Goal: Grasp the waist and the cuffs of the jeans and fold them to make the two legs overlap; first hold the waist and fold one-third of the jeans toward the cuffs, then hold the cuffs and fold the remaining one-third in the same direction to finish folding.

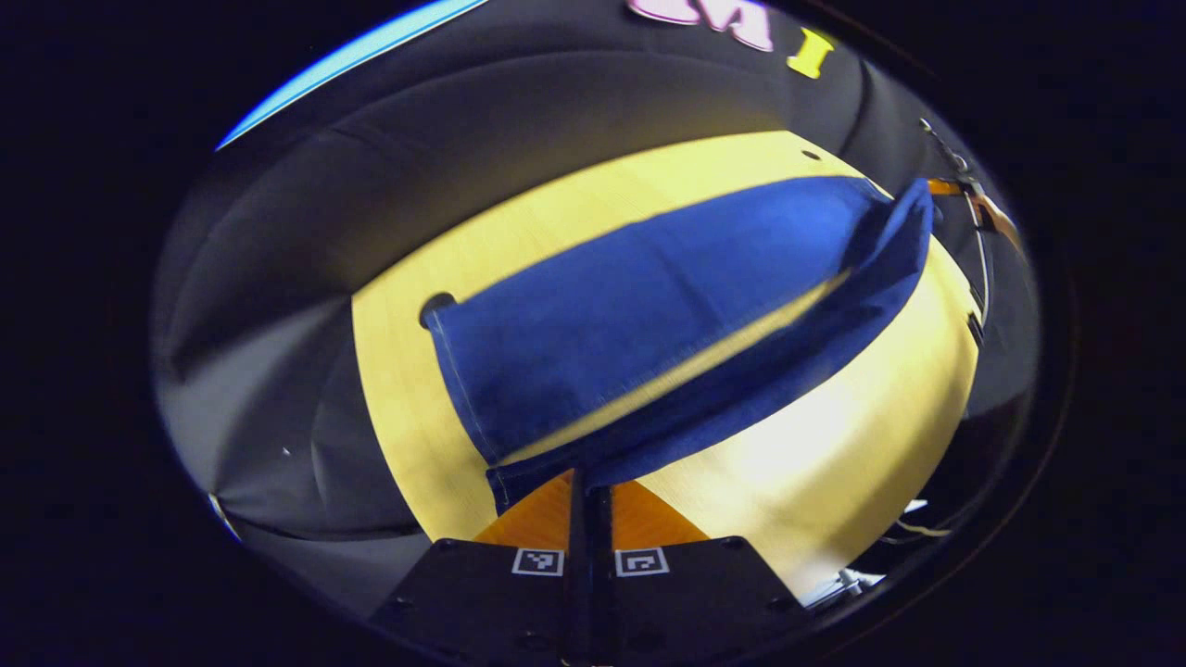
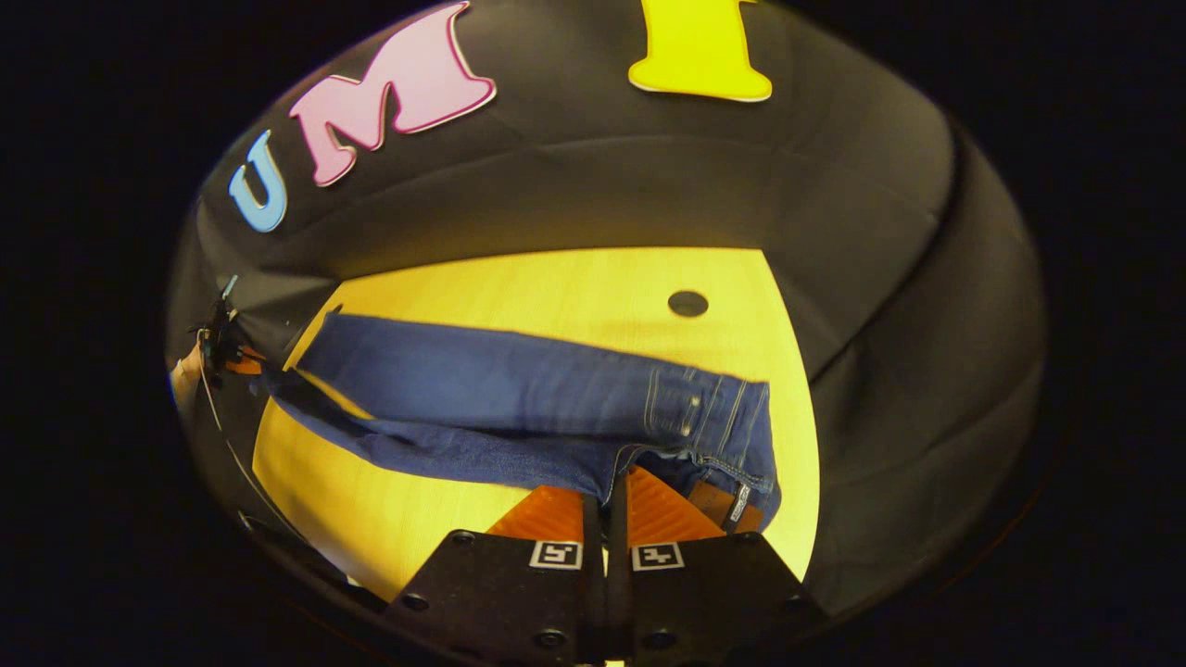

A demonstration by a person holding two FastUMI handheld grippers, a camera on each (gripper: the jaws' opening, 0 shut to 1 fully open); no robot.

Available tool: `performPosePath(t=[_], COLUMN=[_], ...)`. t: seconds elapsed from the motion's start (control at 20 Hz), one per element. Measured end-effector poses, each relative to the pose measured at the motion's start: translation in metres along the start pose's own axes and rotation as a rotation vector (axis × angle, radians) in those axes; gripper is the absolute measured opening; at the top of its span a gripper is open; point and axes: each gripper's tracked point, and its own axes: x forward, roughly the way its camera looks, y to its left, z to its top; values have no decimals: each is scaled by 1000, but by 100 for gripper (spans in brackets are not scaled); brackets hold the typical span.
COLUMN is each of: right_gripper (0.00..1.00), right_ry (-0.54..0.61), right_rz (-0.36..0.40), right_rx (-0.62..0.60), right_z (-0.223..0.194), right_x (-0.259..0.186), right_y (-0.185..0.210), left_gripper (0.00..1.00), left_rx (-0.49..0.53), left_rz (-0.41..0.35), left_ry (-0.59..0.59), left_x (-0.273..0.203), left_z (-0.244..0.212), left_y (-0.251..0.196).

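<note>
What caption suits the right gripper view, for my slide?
Right gripper pinches the jeans' waist above the table.

The left gripper view rides low at the cuff end, looking along the jeans (image 1: 649, 324) toward 2 o'clock. The right gripper view sits close at the waist end, jeans (image 2: 519, 398) running toward 9 o'clock. Both share the table (image 1: 834, 445).

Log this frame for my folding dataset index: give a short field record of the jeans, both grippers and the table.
jeans: blue denim, lengthwise on the table, near leg lifted
legs: not yet overlapped
left hand-held gripper: shut on the near leg's cuff
right hand-held gripper: shut on the waist
table: yellow wood, round hole past the waist
stage: first fold, lifted leg going over the flat one
</note>
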Motion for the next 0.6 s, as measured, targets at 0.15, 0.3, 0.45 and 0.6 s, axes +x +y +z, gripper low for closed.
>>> performPosePath(t=[0.15, 0.3, 0.45, 0.6], right_gripper=[5, 5, 5, 7], right_ry=[-39, -33, 19, 19], right_rz=[-52, -99, -114, -96], right_rx=[46, 90, 127, 283], right_z=[34, 40, 25, 24], right_x=[48, 103, 149, 172], right_y=[-9, -18, -22, -22], left_gripper=[6, 6, 6, 13], left_rx=[-53, -167, -293, -362], left_rz=[73, 101, 71, 95], left_ry=[5, 51, 18, -7], left_x=[39, 92, 127, 138], left_z=[44, 56, 68, 68], left_y=[35, 51, 56, 71])
